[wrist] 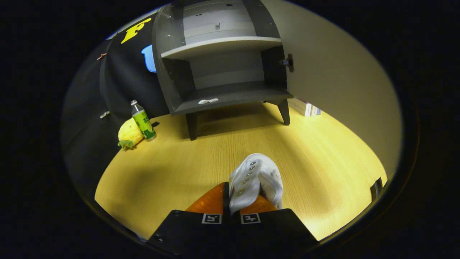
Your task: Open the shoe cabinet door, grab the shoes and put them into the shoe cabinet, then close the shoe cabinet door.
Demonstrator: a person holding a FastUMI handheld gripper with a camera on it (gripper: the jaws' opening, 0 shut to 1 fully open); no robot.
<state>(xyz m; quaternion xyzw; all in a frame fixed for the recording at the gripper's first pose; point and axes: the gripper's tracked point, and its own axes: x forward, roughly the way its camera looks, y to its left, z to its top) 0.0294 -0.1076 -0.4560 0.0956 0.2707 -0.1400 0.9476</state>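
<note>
Yellow wood-grain floor (pixel 172 162) ran from the gripper out to the shoe cabinet (pixel 222 64), which serves as the reference for all positions below.

Item 1. Shoe cabinet: grey, on dark tapered legs, standing at the far side of the floor against the black cloth wall (pixel 118 82). Its door (pixel 337 82) stood swung wide open on the cabinet's right, a pale panel reaching back toward the gripper. One lighter shelf (pixel 222 45) divided the interior into an upper and a lower compartment. A small white object (pixel 208 101) lay on the front of the lower compartment's floor; what it was could not be made out.

Item 2. Gripper (pixel 233 201): well in front of the cabinet, pointed at its open front. Orange fingers (pixel 206 203) were clenched on a shoe, one finger on each side of it, with little gap between them.

Item 3. White shoe (pixel 255 178): a lace-up with metal eyelets, held between the fingers and projecting beyond them toward the cabinet, well short of it and outside both compartments.

Item 4. Green-labelled bottle (pixel 143 120): upright on the floor, to the left of the cabinet's front left leg.

Item 5. Yellow pineapple-shaped toy (pixel 129 134): just beside the bottle, on the side away from the cabinet, touching or nearly touching it.

Item 6. Small boxes (pixel 305 107): on the floor behind the cabinet's right legs, below the open door's edge.
</note>
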